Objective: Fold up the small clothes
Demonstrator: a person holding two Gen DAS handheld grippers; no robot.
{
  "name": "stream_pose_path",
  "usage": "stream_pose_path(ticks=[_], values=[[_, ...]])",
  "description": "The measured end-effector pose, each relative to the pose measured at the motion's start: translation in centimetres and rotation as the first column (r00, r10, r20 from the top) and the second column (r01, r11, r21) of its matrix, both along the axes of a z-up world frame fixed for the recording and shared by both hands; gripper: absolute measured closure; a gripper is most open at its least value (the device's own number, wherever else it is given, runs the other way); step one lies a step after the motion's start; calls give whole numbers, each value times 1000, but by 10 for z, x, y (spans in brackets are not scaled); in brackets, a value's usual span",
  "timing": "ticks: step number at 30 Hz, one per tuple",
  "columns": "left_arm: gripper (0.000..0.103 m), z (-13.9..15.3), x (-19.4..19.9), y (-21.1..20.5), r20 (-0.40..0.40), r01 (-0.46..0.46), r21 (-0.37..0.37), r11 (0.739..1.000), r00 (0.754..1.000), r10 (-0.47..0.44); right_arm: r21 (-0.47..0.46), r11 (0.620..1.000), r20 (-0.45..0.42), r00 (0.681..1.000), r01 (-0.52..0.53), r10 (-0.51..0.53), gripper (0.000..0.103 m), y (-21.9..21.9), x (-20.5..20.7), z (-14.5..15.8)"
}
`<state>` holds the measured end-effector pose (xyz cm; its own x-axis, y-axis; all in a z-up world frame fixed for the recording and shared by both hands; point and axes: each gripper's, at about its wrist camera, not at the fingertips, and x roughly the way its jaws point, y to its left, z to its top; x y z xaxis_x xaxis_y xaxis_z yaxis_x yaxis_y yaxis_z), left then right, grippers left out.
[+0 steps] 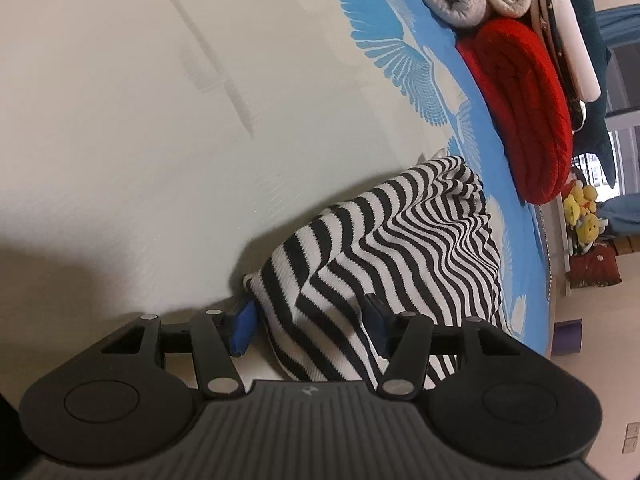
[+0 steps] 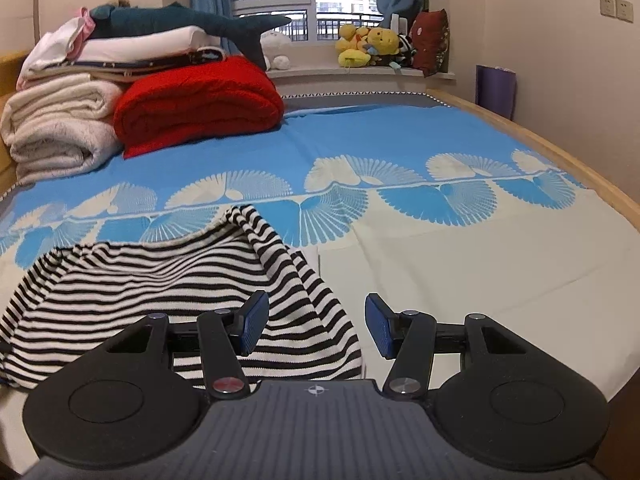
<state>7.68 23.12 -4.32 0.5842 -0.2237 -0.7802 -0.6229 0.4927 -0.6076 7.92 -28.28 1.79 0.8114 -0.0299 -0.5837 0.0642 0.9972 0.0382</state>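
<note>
A small black-and-white striped garment [image 2: 168, 300] lies rumpled on the bed's cream and blue sheet [image 2: 460, 264]. My right gripper [image 2: 316, 328] is open, its jaws wide apart, with the garment's right corner lying between the blue pads [image 2: 254, 328] and nothing clamped. In the left wrist view the same garment [image 1: 400, 248] bunches up between the open jaws of my left gripper [image 1: 310, 326]; its left pad [image 1: 242, 330] sits beside the fabric's edge and the right pad is partly sunk in the cloth.
A red folded blanket [image 2: 200, 104] and rolled white blankets [image 2: 56, 128] are stacked at the bed's far left, with a plush shark [image 2: 180, 24] on top. Stuffed toys [image 2: 372, 46] sit on the windowsill. The bed's wooden edge [image 2: 560, 148] runs along the right.
</note>
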Motion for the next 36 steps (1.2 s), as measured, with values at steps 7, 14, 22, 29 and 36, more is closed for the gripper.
stream_pose_path(ticks=[7,14,22,29,36], values=[[62,2,8,-6,-6,50,77,996,999,-50,-14,998,18,998,-61,61,48,-5,27,29],[73,-1,15,-7,-16,61,66,996,998,-60,-41,999,67,997,-34,36,48,-19,45,37],[75,0,16,-9,-15,53,68,996,999,-52,65,995,74,994,73,-77,48,-31,52,28],[91,24,13,-17,30,73,158,985,996,-79,63,994,69,993,86,-91,48,-36,49,27],[92,61,-5,-17,109,59,177,982,991,-79,79,992,74,991,103,-109,48,-38,45,29]])
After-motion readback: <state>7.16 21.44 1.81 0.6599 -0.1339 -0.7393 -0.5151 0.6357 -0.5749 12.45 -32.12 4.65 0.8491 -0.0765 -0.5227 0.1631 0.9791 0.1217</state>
